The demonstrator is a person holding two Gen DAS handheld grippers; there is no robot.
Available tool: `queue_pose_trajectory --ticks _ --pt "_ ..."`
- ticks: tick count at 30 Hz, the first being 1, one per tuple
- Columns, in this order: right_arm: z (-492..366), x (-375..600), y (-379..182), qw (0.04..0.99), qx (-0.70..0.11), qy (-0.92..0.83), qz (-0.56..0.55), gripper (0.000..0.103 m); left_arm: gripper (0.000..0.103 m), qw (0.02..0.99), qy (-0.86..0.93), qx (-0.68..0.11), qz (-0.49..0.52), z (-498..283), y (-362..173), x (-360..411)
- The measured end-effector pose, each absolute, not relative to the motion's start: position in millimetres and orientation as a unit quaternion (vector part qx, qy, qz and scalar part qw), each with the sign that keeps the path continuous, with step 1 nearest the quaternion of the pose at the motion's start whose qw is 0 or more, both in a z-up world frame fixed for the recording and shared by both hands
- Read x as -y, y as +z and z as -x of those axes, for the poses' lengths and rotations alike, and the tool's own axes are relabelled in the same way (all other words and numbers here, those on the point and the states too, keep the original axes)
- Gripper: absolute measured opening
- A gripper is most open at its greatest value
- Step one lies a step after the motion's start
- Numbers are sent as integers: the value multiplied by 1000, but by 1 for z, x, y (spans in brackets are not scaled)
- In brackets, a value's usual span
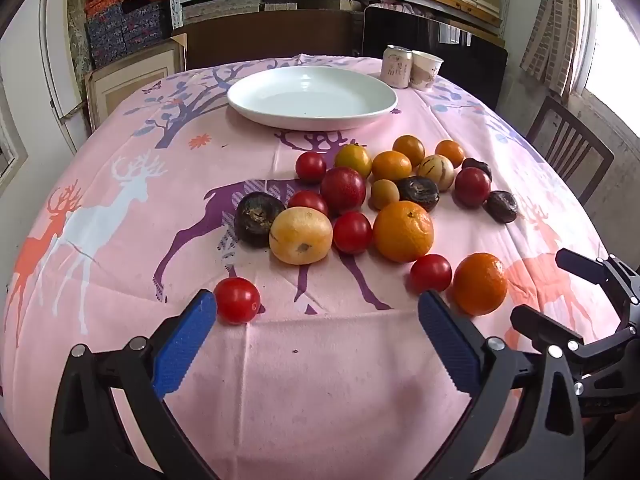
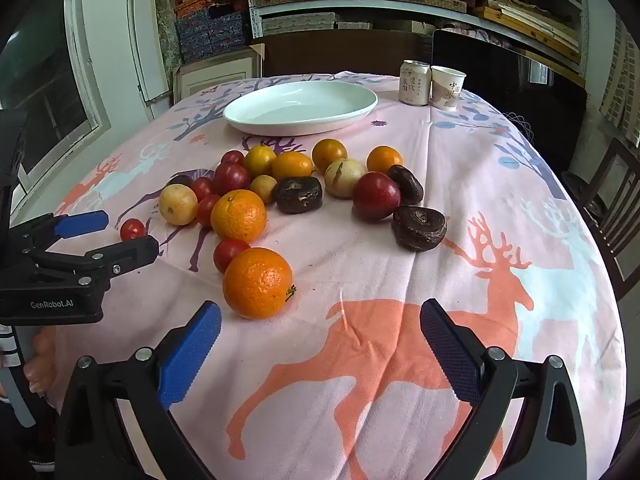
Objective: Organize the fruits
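Left wrist view: the left gripper point(image 1: 316, 308) hovers low over the near part of the tablecloth point(image 1: 120, 288) with its blue fingers wide apart and nothing between them. A tomato point(image 1: 237, 300) lies just beside the left fingertip; a second tomato point(image 1: 431, 273) and an orange point(image 1: 480, 283) lie just beyond the right fingertip. Past them the fruit pile point(image 1: 384, 192) spreads across the middle of the table: oranges, tomatoes, pale yellow fruits and dark wrinkled ones. The white plate point(image 1: 312, 98) sits at the far side, bare. A can point(image 1: 397, 66) and a paper cup point(image 1: 427, 70) stand touching at the far right. The right gripper point(image 1: 560, 292) shows at the right edge, its fingers spread.

Right wrist view: the right gripper point(image 2: 320, 320) also stands spread wide, holding nothing. The nearest orange point(image 2: 258, 282) lies just past its left fingertip, with a tomato point(image 2: 229, 252) touching behind it. The pile point(image 2: 304, 188) lies between gripper and plate point(image 2: 300, 106). The left gripper point(image 2: 120, 232) enters from the left, fingers apart, near a lone tomato point(image 2: 132, 229).
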State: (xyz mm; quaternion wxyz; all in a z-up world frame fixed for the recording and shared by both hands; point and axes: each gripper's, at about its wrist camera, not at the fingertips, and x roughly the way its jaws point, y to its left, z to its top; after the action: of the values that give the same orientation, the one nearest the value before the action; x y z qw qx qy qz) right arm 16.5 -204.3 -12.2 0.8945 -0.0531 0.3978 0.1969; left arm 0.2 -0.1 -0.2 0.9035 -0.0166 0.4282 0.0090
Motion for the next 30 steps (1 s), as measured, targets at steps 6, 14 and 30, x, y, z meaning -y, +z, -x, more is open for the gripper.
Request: queue_pose_trajectory --ticks 6,14,30 --pt "-13 202 -14 896 -396 192 57 100 99 903 13 -430 17 0 -5 -1" --pt "-10 207 -16 896 -397 194 45 100 99 902 19 -432 11 3 -5 2" --pt "2 208 -18 898 -396 192 32 100 99 897 33 -440 25 16 -9 2"
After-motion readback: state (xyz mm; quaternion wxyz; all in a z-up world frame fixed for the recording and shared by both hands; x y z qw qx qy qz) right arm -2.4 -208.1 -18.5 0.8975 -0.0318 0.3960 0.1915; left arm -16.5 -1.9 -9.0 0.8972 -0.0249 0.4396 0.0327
